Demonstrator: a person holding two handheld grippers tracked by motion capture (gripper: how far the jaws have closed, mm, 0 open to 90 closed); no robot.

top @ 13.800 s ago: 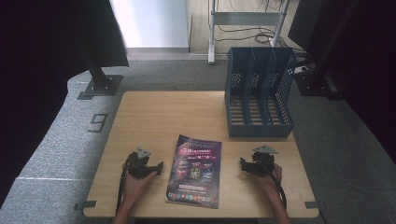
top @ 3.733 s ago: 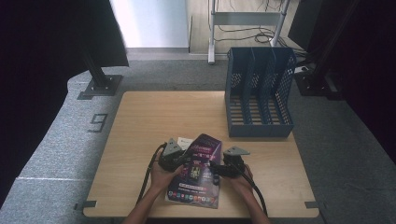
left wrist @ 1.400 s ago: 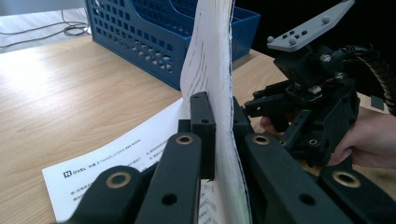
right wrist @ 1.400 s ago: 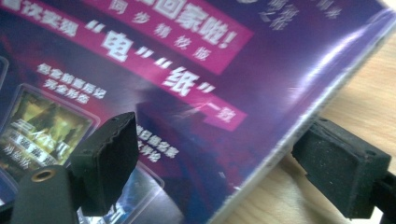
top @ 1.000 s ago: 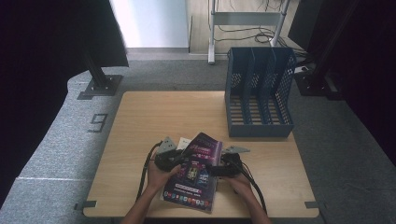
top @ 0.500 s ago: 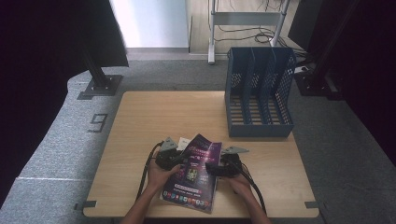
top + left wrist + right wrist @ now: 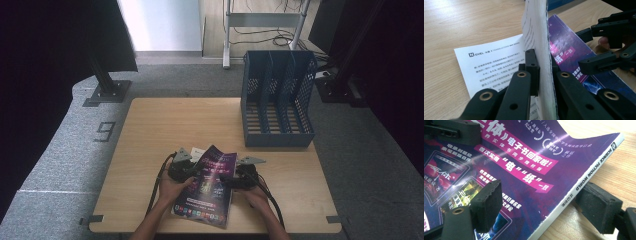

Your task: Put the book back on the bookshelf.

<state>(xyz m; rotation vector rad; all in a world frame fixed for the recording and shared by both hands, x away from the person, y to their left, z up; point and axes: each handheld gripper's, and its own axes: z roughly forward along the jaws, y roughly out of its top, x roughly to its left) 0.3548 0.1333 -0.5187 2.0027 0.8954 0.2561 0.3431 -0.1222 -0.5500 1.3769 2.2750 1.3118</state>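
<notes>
In the high view, a magazine is seen near the front edge of the surface, about midway along it, its far end lifted. The left gripper is held at the magazine's left side and the right gripper at its right side, each carried in a hand entering from the bottom. A blue file rack stands at the far right corner, well apart from the magazine.

In the left gripper view, the fingers are clenched on a raised sheaf of pages, which stands upright between them. A white printed page is spread flat on the left, and the purple cover lies to the right. The right gripper is seen farther off at the cover's edge.

In the right gripper view, the fingers are released, spread wide: one is placed over the cover, the other beside the spine above the bare wood. The spine lies between them, and the pads are not pressed on it.
</notes>
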